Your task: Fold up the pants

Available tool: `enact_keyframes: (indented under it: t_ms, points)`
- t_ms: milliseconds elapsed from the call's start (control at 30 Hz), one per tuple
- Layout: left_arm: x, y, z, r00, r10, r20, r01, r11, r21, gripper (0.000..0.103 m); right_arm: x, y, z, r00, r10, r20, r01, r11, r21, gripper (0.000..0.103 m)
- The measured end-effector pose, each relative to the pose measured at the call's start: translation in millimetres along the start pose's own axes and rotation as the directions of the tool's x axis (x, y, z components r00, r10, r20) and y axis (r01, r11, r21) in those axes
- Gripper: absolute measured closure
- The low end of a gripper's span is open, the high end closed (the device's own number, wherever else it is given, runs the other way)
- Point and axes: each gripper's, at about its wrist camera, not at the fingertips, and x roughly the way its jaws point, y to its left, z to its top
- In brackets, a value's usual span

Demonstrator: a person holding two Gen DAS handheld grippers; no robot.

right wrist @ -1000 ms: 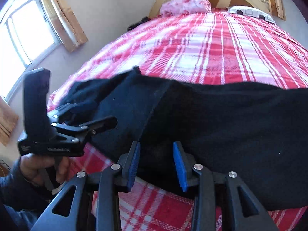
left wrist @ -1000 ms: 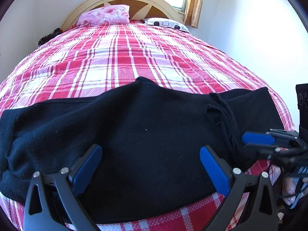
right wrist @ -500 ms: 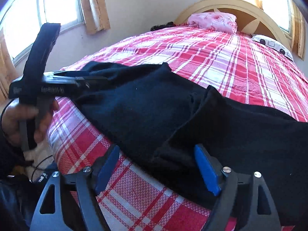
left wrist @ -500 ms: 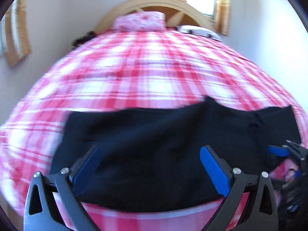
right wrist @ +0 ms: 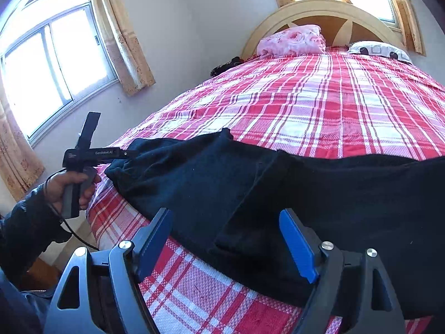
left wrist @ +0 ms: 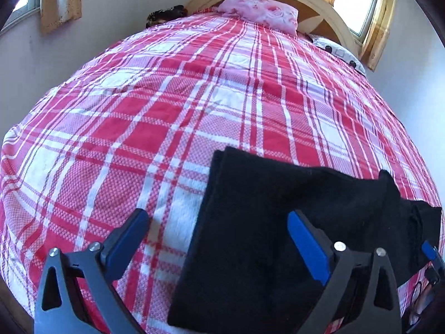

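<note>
Black pants (left wrist: 250, 194) lie folded lengthwise across the near end of a red plaid bed (left wrist: 194, 97). My left gripper (left wrist: 217, 222) is open above their left end. One of its pads hangs over the cloth, the other over bare blanket. In the right wrist view the pants (right wrist: 194, 172) stretch from left to right, and a hand holds the left gripper (right wrist: 125, 153) by the pants' far left tip. My right gripper (right wrist: 224, 217) is open over a folded edge near the bed's front, its pads clear of the cloth. Its blue pad (left wrist: 428, 250) peeks in at the left wrist view's lower right.
A pink pillow (right wrist: 292, 40) and a patterned pillow (right wrist: 378, 50) rest against the curved headboard (right wrist: 333, 8). A dark bundle (right wrist: 225, 65) sits at the bed's far left corner. Curtained windows (right wrist: 50, 64) line the left wall. The bed's near edge drops to the floor.
My left gripper has swept left along the pants to their end and rolled a little. My right gripper's jaws have spread wide off the pants' near edge.
</note>
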Motion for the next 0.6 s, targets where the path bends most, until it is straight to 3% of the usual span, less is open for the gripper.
enact_keyframes:
  t_ms: [33,200,267,467,500,533,600]
  points:
    - [0,-2,0,1.000,-0.003,-0.004,0.003,1.000,0.011,0.003,0,0,-1,1.000,-0.001,-0.002,0.001,1.000,0.002,0.022]
    - [-2,-12,-3,1.000,-0.013,-0.005,0.014,0.997,0.080,0.031,-1,-4,-7,1.000,0.002,-0.003,-0.002,1.000,0.017,0.022]
    - [-4,-13,-3,0.999,-0.036,-0.011,0.036,0.996,0.087,0.038,-2,-4,-7,1.000,0.009,0.004,-0.009,1.000,0.024,0.022]
    - [3,-7,1,0.997,-0.076,-0.030,0.078,0.995,0.069,0.038,-2,-1,-8,1.000,0.017,0.006,-0.017,1.000,0.022,0.022]
    - [3,-5,1,0.996,-0.086,-0.031,0.088,0.994,0.065,0.043,-3,0,-9,1.000,0.021,0.010,-0.021,1.000,0.021,0.022]
    - [1,-4,1,0.996,-0.090,-0.029,0.092,0.994,0.063,0.047,-3,0,-9,1.000,0.022,0.012,-0.023,1.000,0.019,0.022]
    - [-4,-1,2,0.990,-0.137,-0.028,0.138,0.990,0.040,0.081,-4,2,-10,1.000,0.020,0.014,-0.021,1.000,0.013,0.022]
